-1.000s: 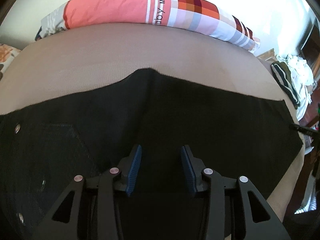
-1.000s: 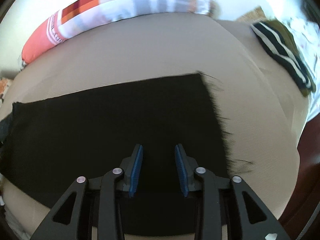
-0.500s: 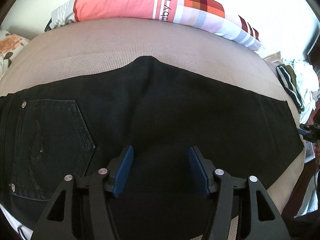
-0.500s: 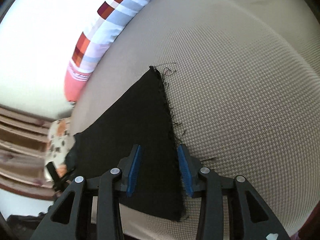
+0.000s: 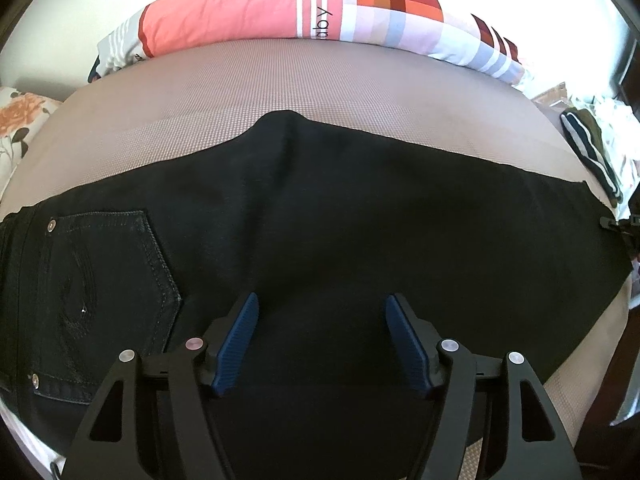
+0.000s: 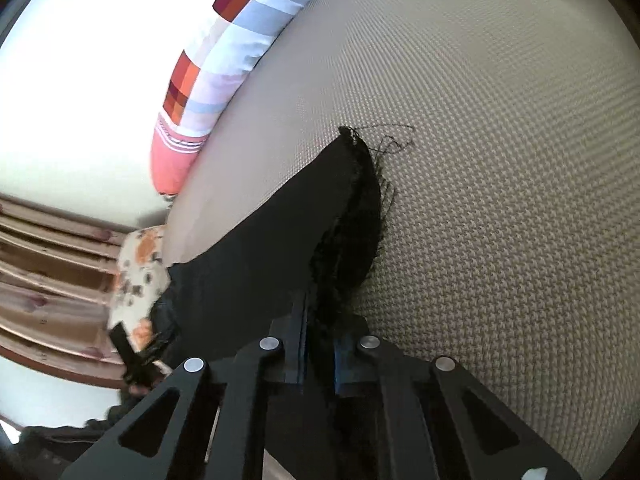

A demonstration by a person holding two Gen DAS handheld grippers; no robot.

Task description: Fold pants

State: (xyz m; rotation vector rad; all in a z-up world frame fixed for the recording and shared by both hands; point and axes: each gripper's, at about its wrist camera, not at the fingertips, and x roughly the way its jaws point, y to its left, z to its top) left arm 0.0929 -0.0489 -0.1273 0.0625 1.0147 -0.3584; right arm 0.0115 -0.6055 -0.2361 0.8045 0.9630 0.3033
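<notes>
Your left gripper hovers over the pants with its blue pads spread wide apart and nothing between them. The pants are black and lie flat across the tan bed, folded lengthwise with one leg over the other. The back pocket with its rivets sits to the left of the left gripper; the crotch point projects beyond it, toward the pillow.

Your right gripper is clamped on the frayed hem of the pants, and the fabric rises slightly from the bed where it enters the jaws. Loose threads trail off the far corner of the hem onto the bed. In the left wrist view this gripper shows only as a small dark shape at the hem end of the pants, at the right edge.

Beyond the pants, bare bed extends to a long pillow in pink, white and checked colours along the far edge. A striped garment lies past the hem end, at the far right of the bed. A floral cushion sits off the waist end of the pants, at the far left.
</notes>
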